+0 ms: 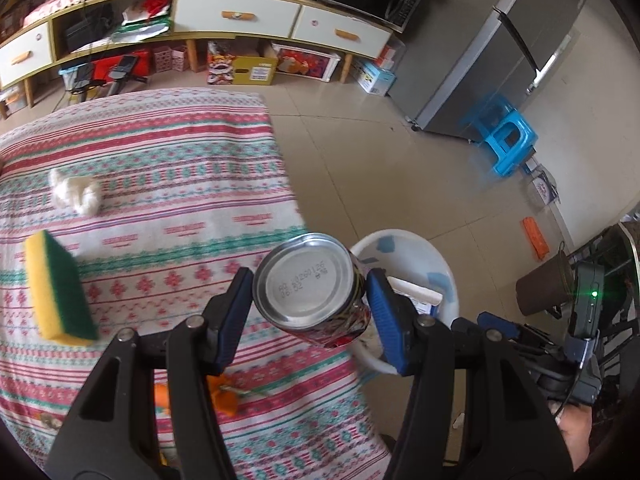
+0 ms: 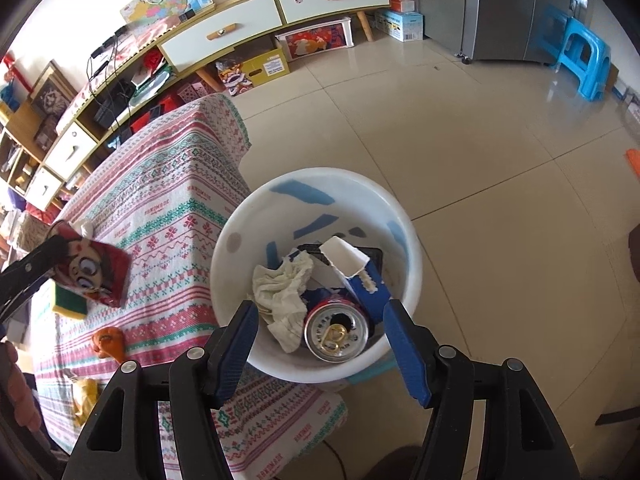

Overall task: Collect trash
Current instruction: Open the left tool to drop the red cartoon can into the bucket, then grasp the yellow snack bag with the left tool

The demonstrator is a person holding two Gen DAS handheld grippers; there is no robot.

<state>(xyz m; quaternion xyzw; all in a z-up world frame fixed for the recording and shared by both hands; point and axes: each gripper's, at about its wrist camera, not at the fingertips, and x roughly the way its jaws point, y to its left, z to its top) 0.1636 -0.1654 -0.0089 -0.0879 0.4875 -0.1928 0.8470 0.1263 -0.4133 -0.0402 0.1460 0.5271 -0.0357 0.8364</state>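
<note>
Your left gripper (image 1: pixel 310 300) pinched a can (image 1: pixel 316 288) above the table's (image 1: pixel 160 160) right edge, near the bin (image 2: pixel 316 368). Your right gripper (image 2: pixel 320 340) hung spread over that bin, gripping nothing.

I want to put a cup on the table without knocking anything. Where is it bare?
The far stretch of the tablecloth, beyond the white tissue wad, is bare, and so is the middle between the sponge and the right edge. The near end is crowded with orange peel and scraps.

Shiny metal can (image 1: pixel 312 288), glossy white plastic bin (image 2: pixel 316 372), woven patterned tablecloth (image 1: pixel 160 160), matt spongy scourer (image 1: pixel 60 288)
</note>
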